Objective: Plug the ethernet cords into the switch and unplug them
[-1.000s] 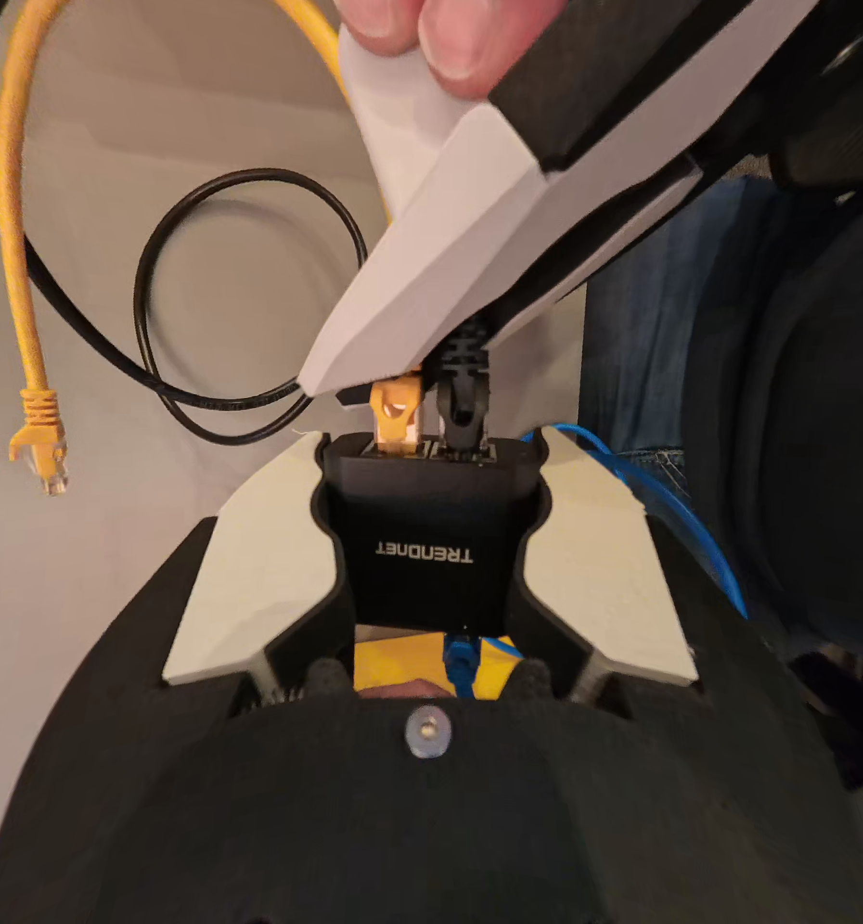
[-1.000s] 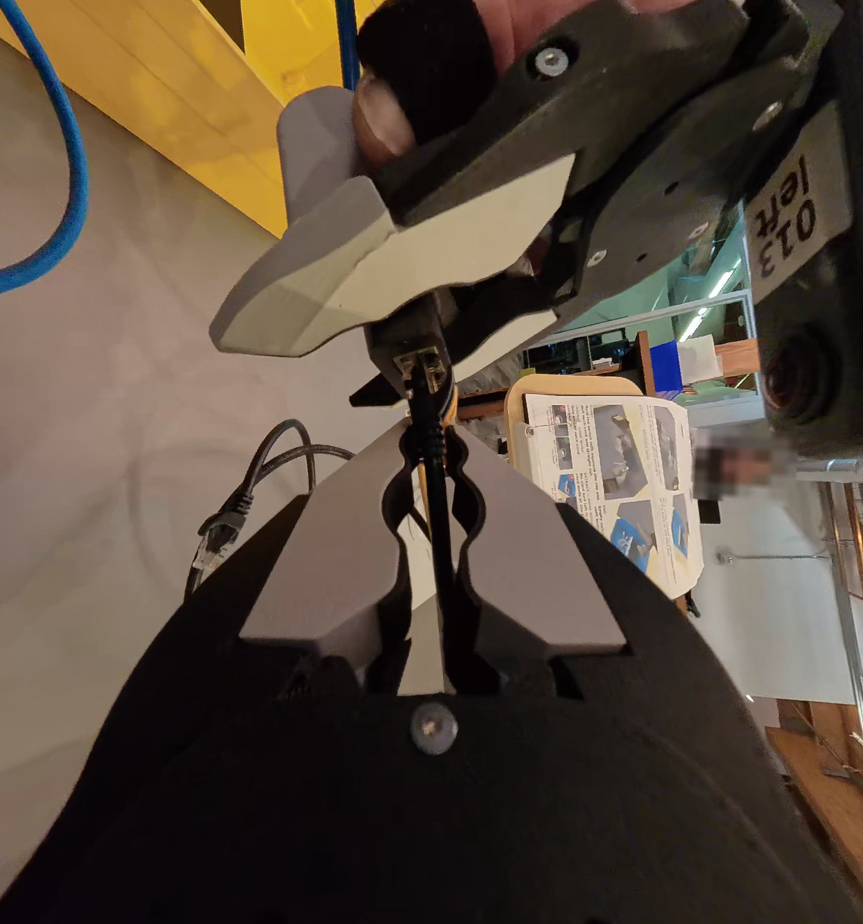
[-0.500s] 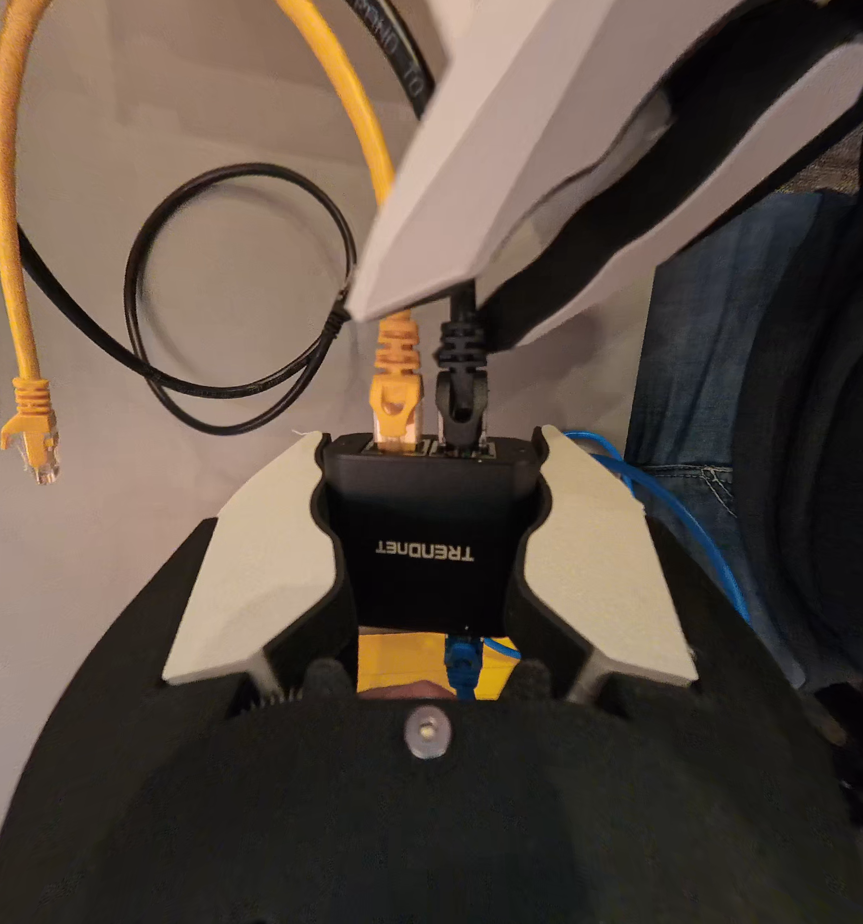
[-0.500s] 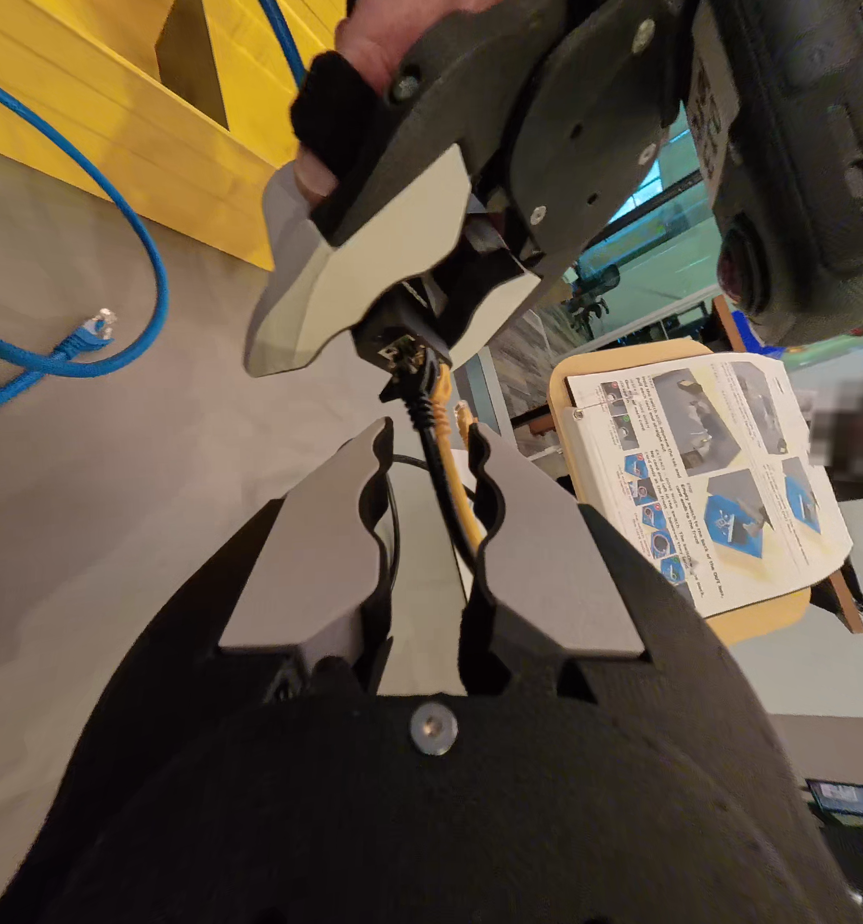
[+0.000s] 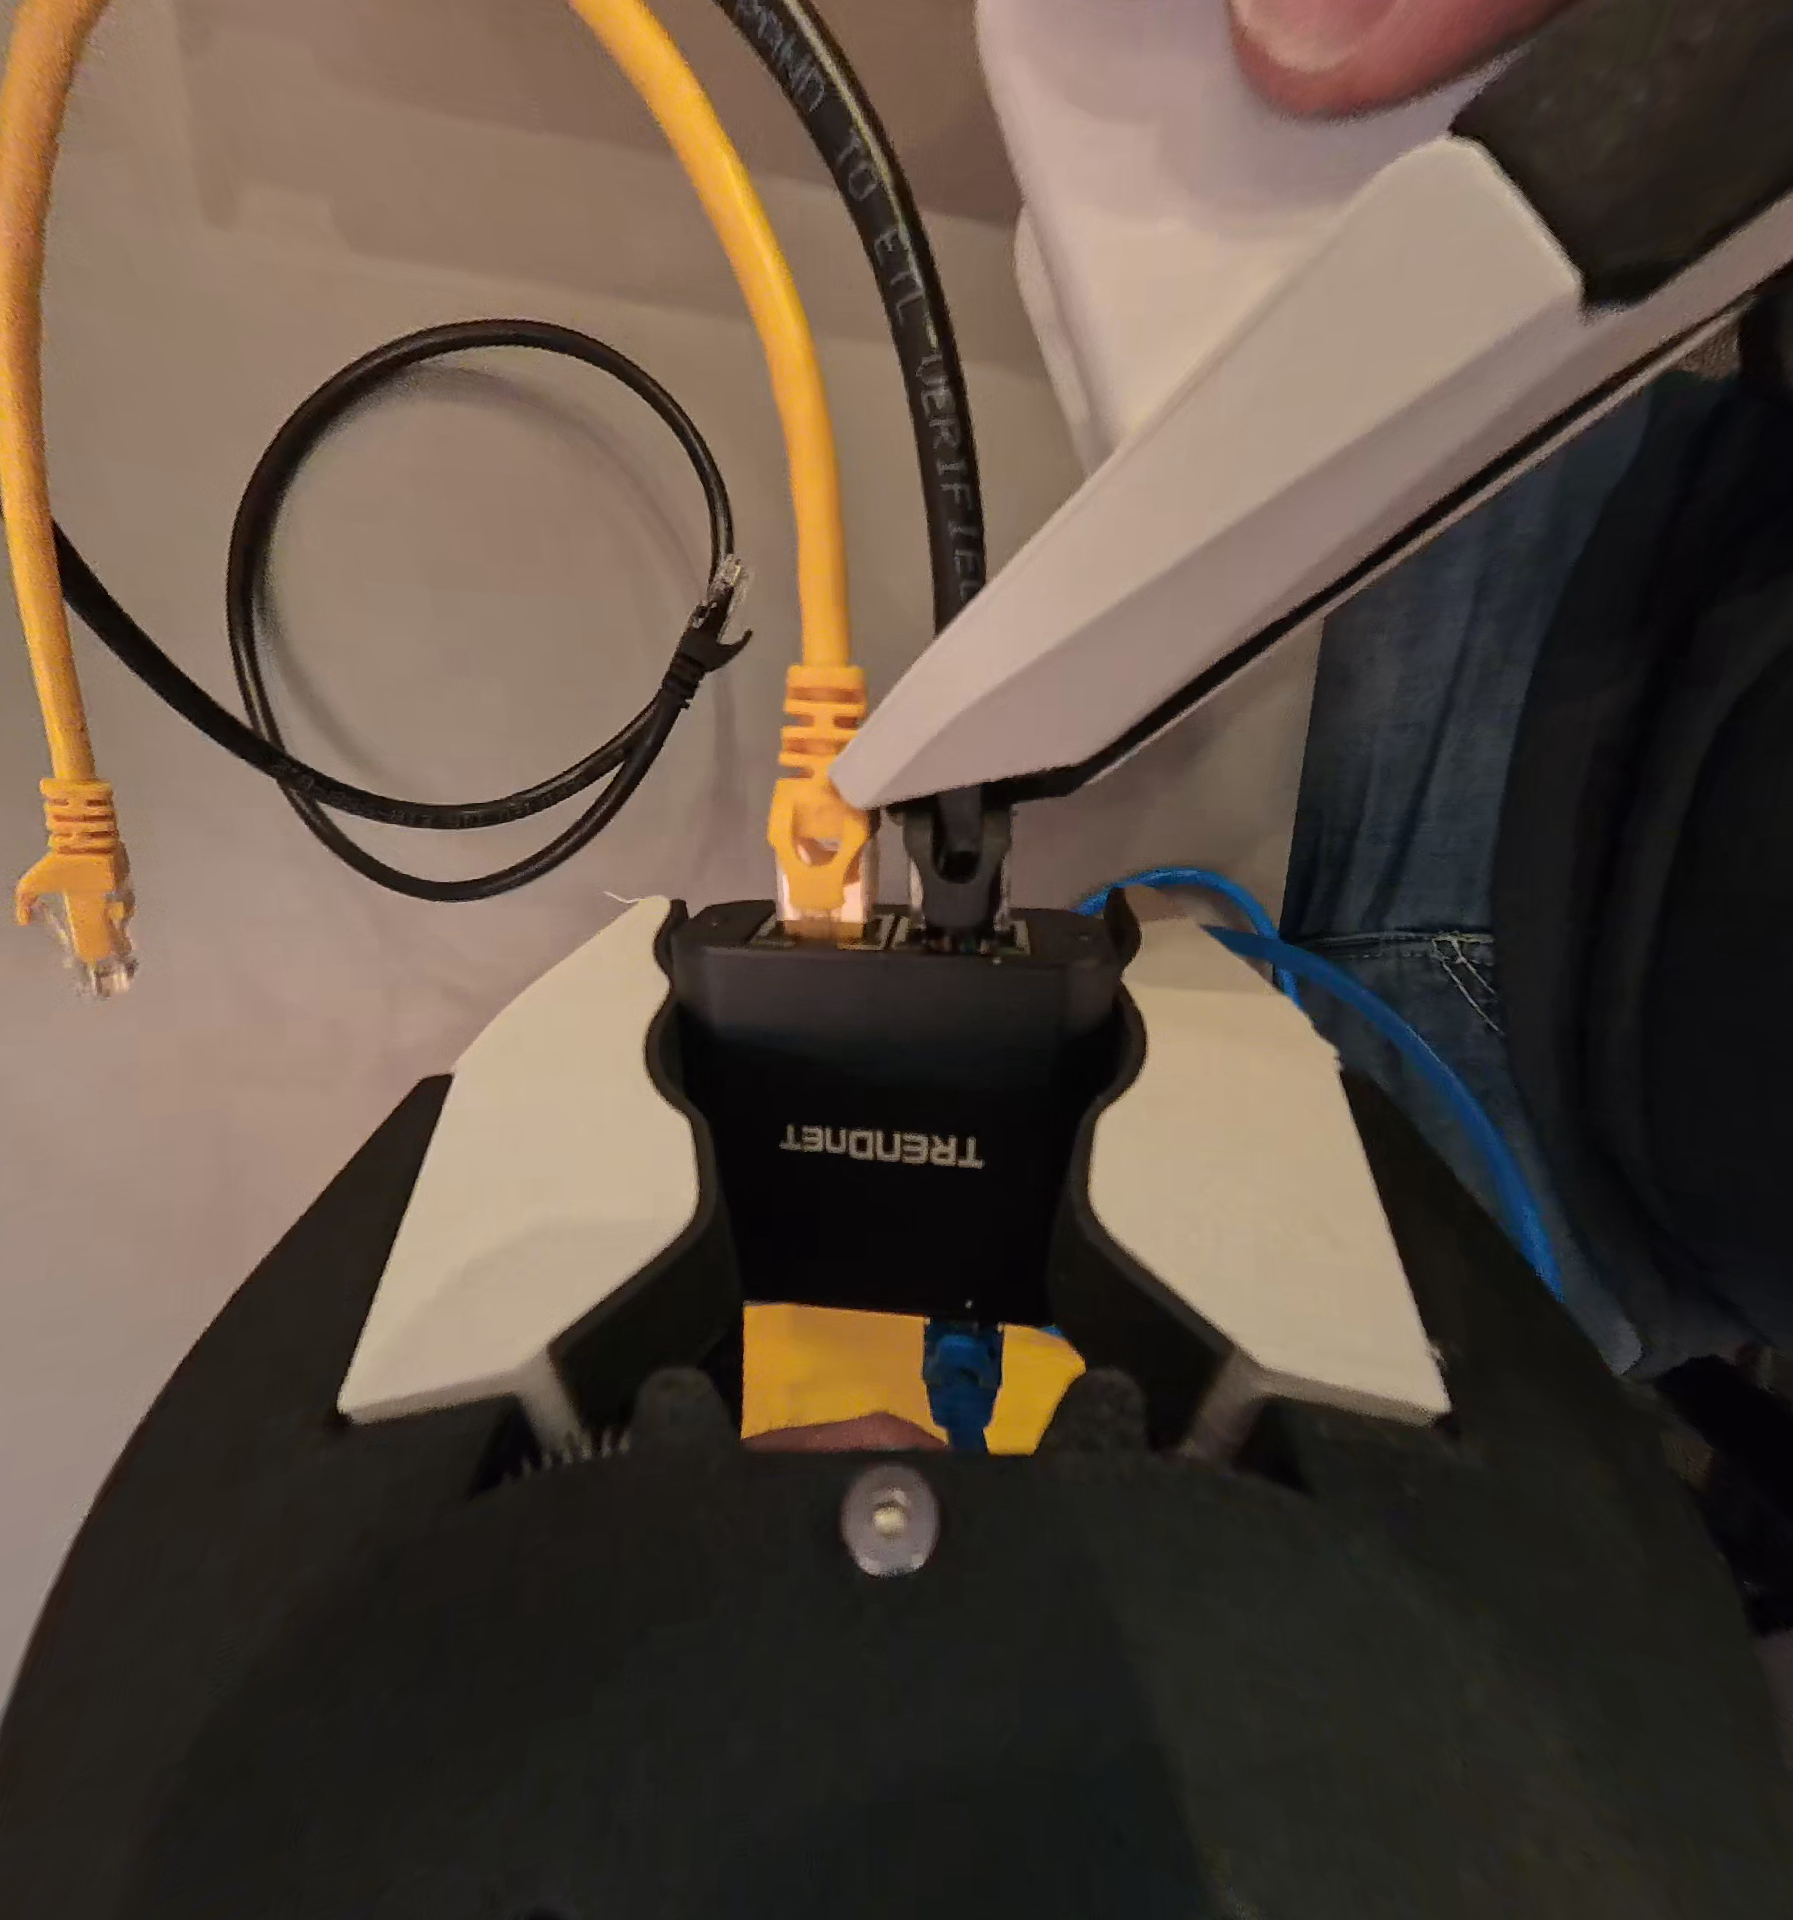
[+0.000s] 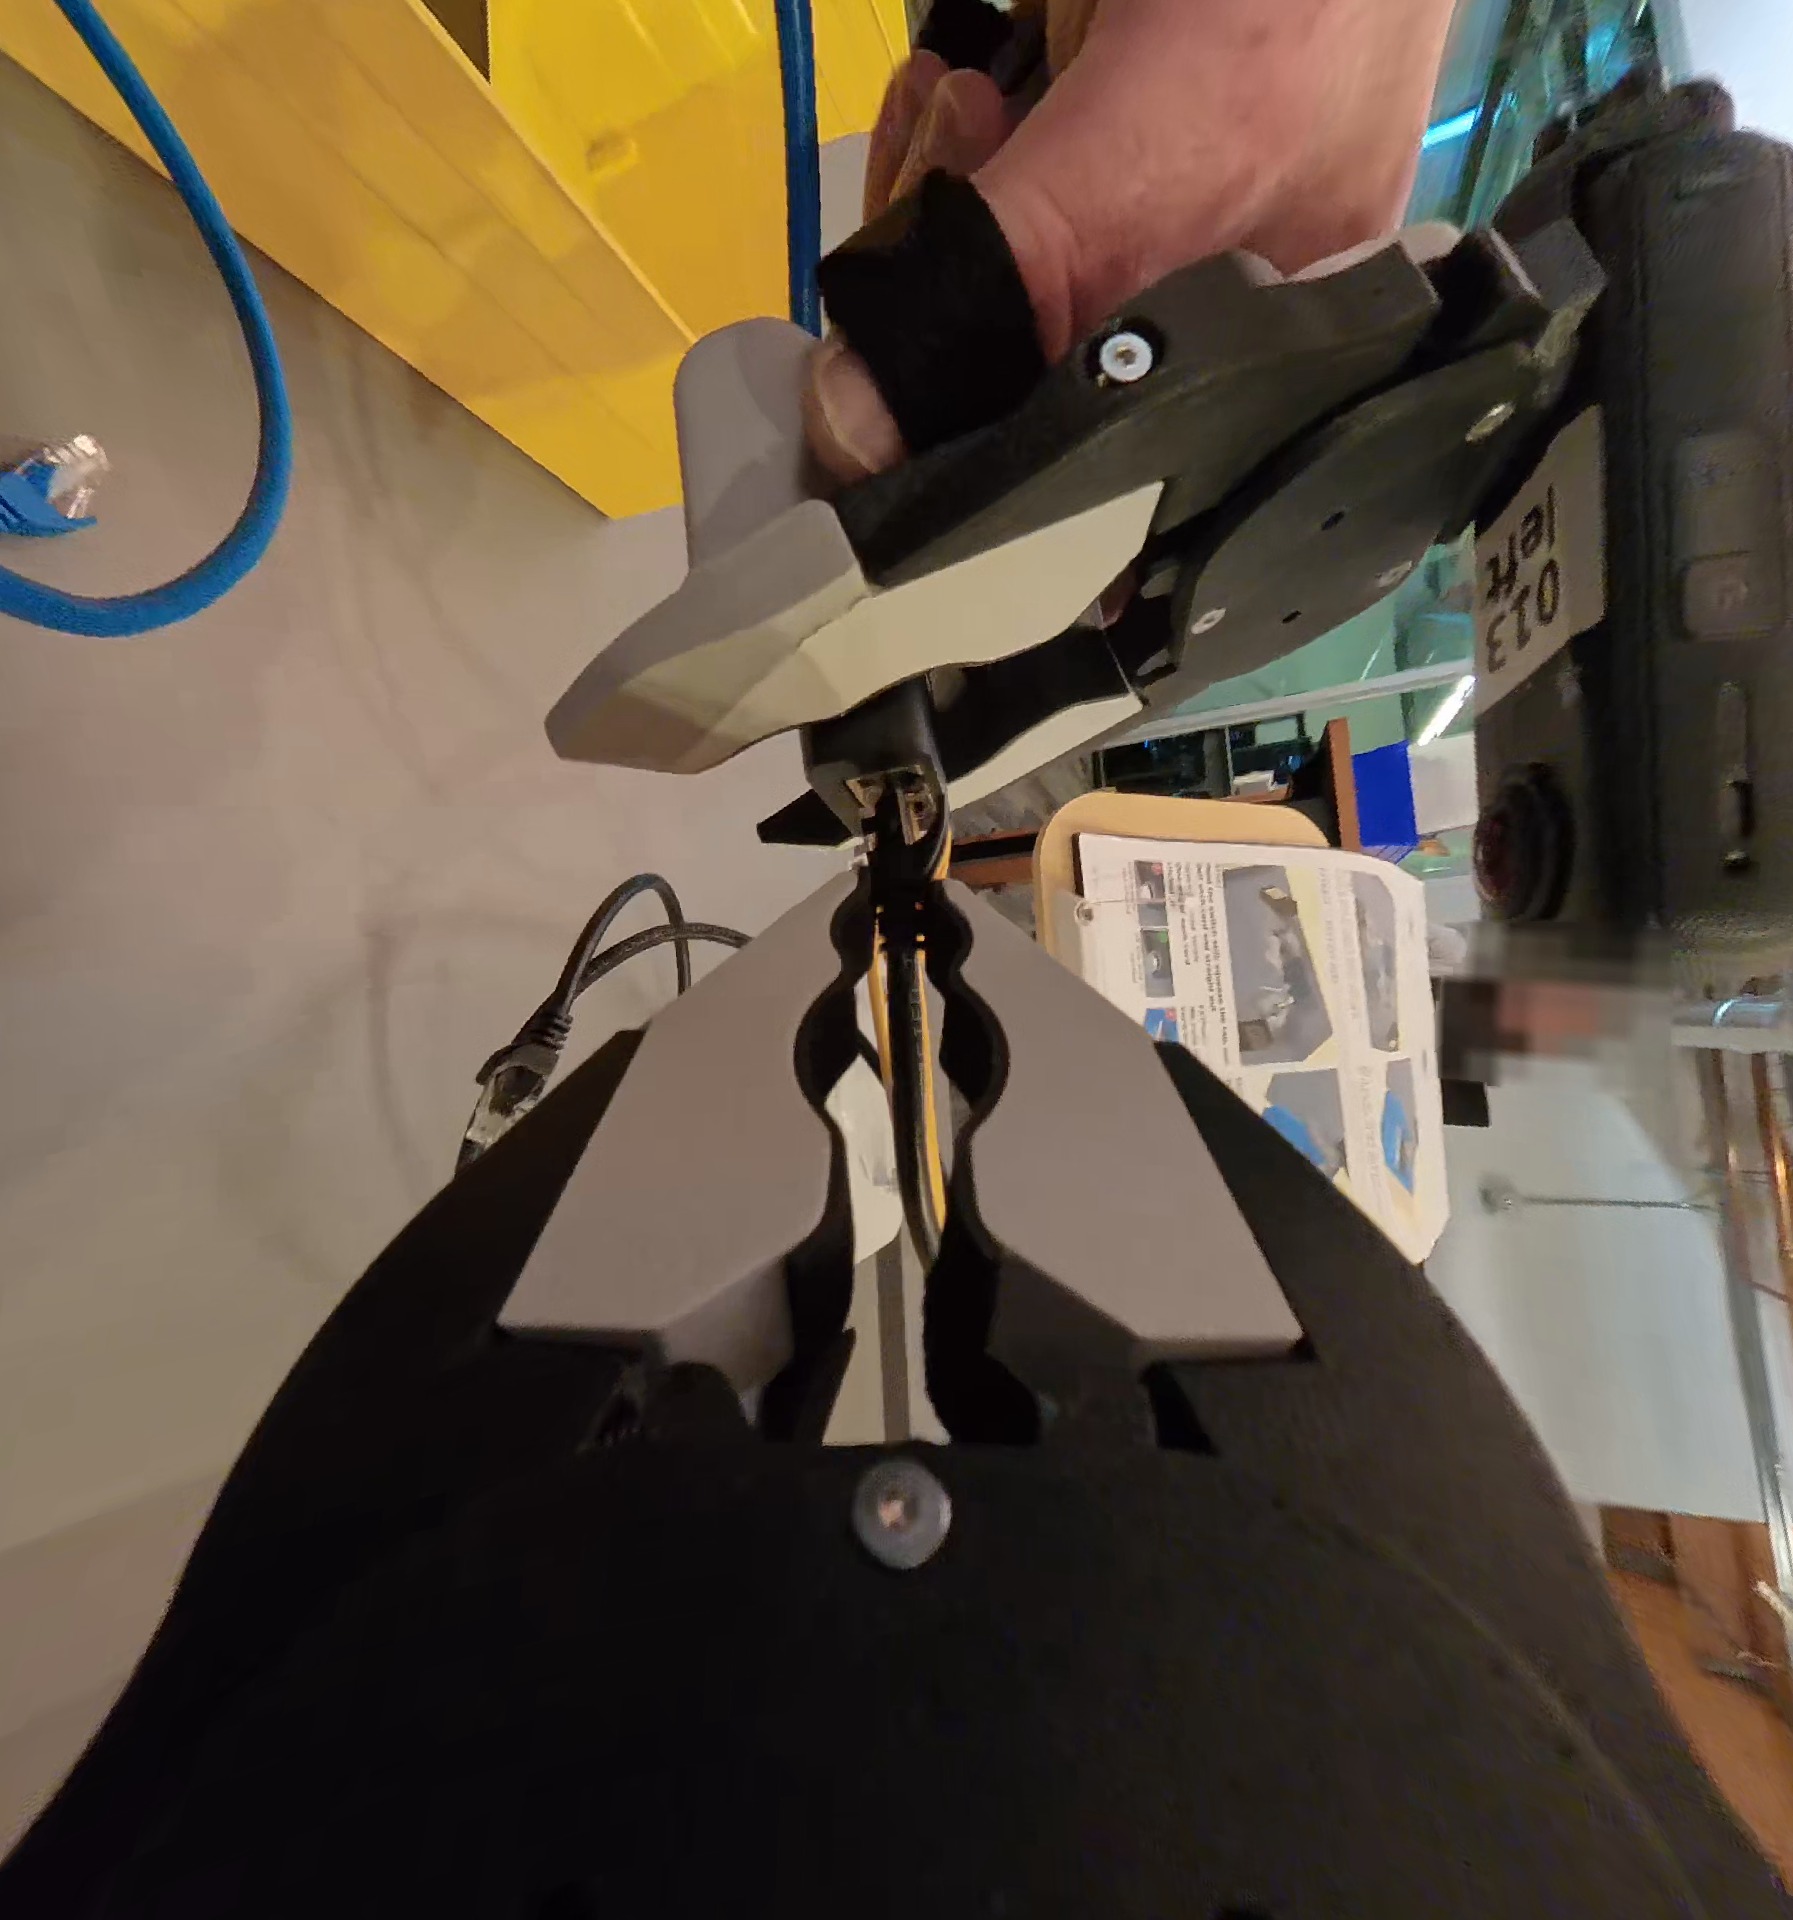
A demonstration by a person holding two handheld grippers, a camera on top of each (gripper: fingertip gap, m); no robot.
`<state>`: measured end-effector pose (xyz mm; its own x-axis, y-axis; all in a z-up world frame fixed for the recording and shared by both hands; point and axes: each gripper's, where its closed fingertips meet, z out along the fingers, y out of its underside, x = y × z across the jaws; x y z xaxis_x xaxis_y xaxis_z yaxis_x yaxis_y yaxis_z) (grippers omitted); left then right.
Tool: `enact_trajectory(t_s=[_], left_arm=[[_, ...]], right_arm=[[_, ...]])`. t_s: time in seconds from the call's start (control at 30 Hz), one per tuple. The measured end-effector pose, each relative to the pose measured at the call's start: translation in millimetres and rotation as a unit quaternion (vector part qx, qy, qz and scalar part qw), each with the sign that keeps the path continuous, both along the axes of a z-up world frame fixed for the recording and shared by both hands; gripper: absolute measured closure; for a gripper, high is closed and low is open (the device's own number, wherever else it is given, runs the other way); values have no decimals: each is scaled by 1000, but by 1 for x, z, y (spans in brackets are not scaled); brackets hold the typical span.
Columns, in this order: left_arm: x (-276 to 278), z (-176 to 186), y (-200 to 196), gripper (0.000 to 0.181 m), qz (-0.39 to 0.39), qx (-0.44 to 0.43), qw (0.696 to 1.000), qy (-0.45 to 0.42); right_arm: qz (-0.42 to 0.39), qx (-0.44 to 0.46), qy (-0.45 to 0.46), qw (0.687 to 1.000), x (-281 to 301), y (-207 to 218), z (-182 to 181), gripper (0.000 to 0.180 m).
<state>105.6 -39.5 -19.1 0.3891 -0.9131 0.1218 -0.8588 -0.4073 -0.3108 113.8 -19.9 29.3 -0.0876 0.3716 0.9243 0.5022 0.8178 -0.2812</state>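
Grey tabletop (image 5: 435,208) lies beneath my work. Nearest, my left gripper (image 5: 897,925) clenches the small black plastic network switch (image 5: 892,1101), lifted off the surface. Just beyond, yellow ethernet cord (image 5: 814,831) and black ethernet cord (image 5: 959,862) sit plugged side by side. My right gripper (image 6: 897,914) pinches the black cord at its plug

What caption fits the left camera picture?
Left gripper holds the black switch with yellow plug and black plug in it.
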Motion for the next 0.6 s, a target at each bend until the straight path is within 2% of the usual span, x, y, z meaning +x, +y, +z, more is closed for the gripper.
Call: enact_trajectory(t_s=[0.13,0.23,0.6], left_arm=[[-2,-4,-3,106,-7,-8,1000,20],[-4,-8,0,106,-2,-6,1000,30],[-1,-10,0,107,2,-23,999,29]], right_arm=[[18,-2,0,1000,0,-3,-1,172],[33,-36,-22,999,2,-9,-8,156],[54,-20,-37,998,-5,-11,-6,165]])
